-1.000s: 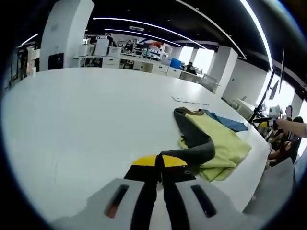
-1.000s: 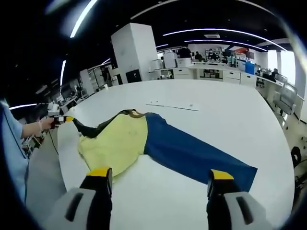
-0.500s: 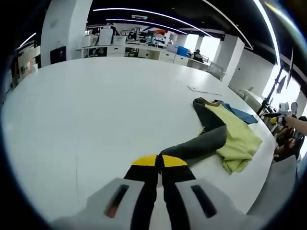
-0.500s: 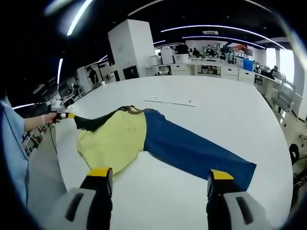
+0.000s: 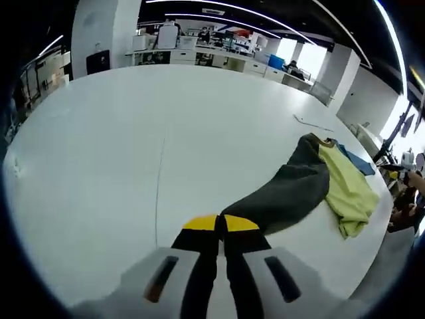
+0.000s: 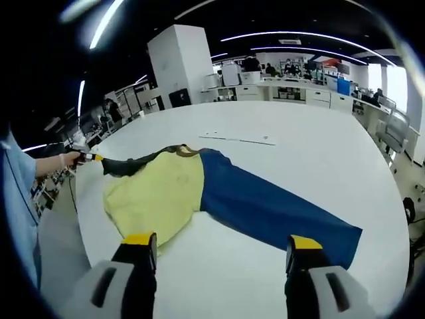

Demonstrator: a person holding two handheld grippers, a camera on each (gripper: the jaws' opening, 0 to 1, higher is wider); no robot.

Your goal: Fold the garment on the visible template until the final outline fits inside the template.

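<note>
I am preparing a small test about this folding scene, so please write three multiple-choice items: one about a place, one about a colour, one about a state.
1. Where does the garment lie?
A. on the white table
B. on a chair
C. on the floor

2. What colour is the sleeve that the left gripper holds?
A. red
B. dark grey
C. white

3. How does the right gripper stand?
A. shut on the blue sleeve
B. shut on the yellow body
C. open, holding nothing

Key: 1 A, the garment is spread flat on the table top in the right gripper view. 2 B, the left gripper view shows a dark grey sleeve running from the closed yellow tips to the yellow body. 3 C, its two tips stand wide apart above the cloth, with the blue sleeve beyond them.
</note>
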